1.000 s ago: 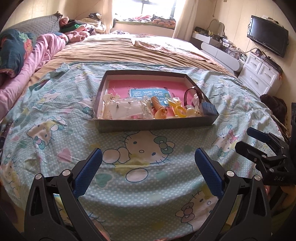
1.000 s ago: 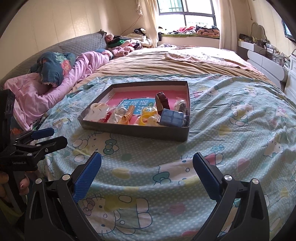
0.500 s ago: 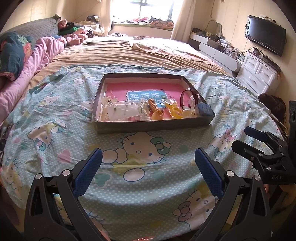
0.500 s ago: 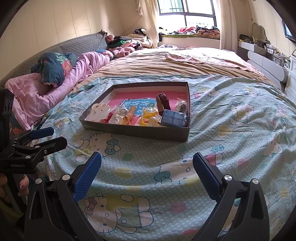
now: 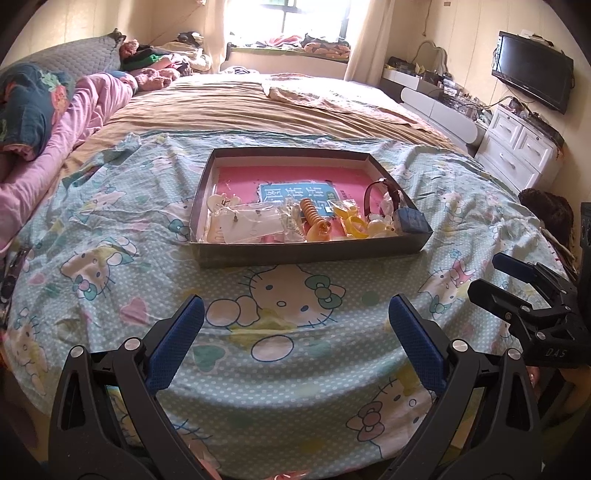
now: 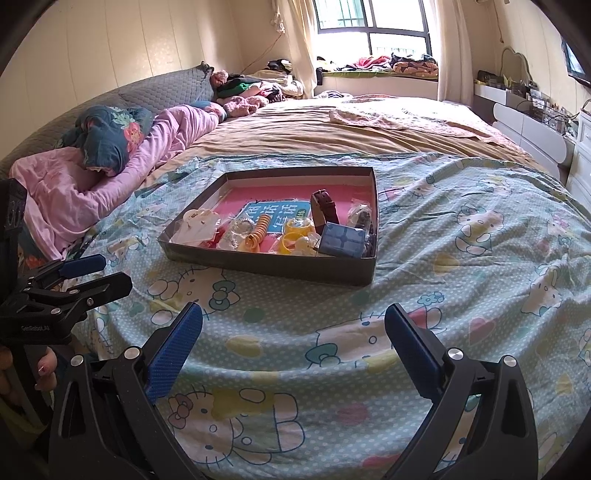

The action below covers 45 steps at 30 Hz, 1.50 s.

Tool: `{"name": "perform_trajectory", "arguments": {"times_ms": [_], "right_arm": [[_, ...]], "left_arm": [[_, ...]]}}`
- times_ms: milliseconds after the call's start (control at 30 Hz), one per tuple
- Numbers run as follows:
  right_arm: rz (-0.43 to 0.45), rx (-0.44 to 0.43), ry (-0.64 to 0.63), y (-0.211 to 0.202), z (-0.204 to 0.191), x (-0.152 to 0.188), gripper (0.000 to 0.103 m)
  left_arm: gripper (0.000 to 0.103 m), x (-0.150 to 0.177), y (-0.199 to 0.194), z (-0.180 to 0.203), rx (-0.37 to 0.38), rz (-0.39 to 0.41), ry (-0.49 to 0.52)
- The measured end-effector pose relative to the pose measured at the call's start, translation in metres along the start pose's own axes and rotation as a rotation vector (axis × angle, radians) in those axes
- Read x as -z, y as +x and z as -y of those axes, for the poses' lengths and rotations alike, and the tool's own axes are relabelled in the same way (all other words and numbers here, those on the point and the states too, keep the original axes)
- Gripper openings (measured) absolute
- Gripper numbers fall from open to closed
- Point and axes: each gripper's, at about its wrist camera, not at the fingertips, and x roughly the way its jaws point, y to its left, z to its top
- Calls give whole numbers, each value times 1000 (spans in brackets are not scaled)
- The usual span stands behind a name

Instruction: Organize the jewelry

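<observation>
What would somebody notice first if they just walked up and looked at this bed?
Probably the shallow grey box in the middle of the cartoon-cat blanket, with its pink floor and a jumble of trinkets along its near edge: an orange spiral tie, yellow rings, a brown strap and a small blue case. Nearest the cameras, the left gripper and the right gripper both gape open, holding nothing.

Both cameras sit low at the foot of the bed, each looking forward between its own spread fingers toward the window. The left view faces the tray [image 5: 310, 254] nearly head-on; the right view sees that tray [image 6: 269, 266] from its right, slightly angled. Both stand back from it and share the tray, quilt [image 5: 110, 236] and window [image 6: 369, 26].
</observation>
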Motion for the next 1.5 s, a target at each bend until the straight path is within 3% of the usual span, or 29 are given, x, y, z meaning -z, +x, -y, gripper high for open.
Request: {"name": "perform_trajectory", "arguments": {"times_ms": [1500], "right_arm": [[4, -3, -7, -4, -5, -3, 98]], "left_arm": [[93, 1, -1, -4, -28, -13, -10]]}}
